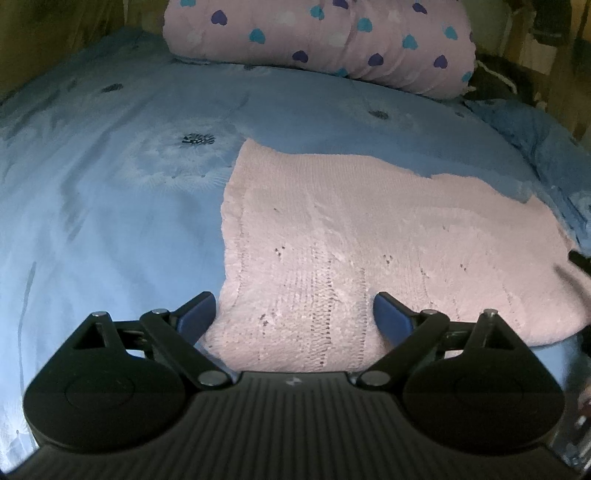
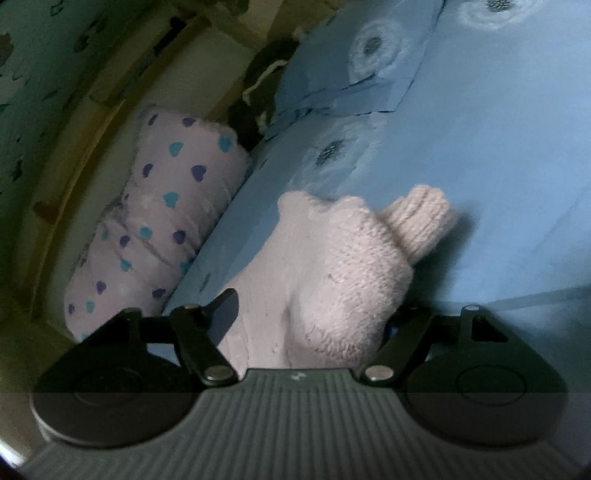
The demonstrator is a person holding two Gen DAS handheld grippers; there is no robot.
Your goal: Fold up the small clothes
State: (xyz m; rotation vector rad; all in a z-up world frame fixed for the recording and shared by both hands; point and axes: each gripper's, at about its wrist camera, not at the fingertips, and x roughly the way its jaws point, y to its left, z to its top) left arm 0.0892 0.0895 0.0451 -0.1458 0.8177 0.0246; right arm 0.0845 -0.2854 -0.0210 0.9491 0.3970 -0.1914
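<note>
While the pink sweater (image 1: 332,236) lies flat on the blue bedspread (image 1: 110,184), I see my left gripper (image 1: 294,314) spread wide over its near edge, gripping nothing. My right gripper (image 2: 310,314) has a bunched fold of the sweater (image 2: 343,266) between its fingers, but the knit hides the right fingertip, so I cannot tell whether it is clamped. A heart-print pillow (image 1: 317,37) is cut off by the frame's top.

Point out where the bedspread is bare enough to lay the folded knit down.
Widest bare patch: blue bedspread left of the pink knit, below the heart-print pillow. Narrower strip between knit and pillow. The far right is crowded by rumpled bedding and the right tongs.
</note>
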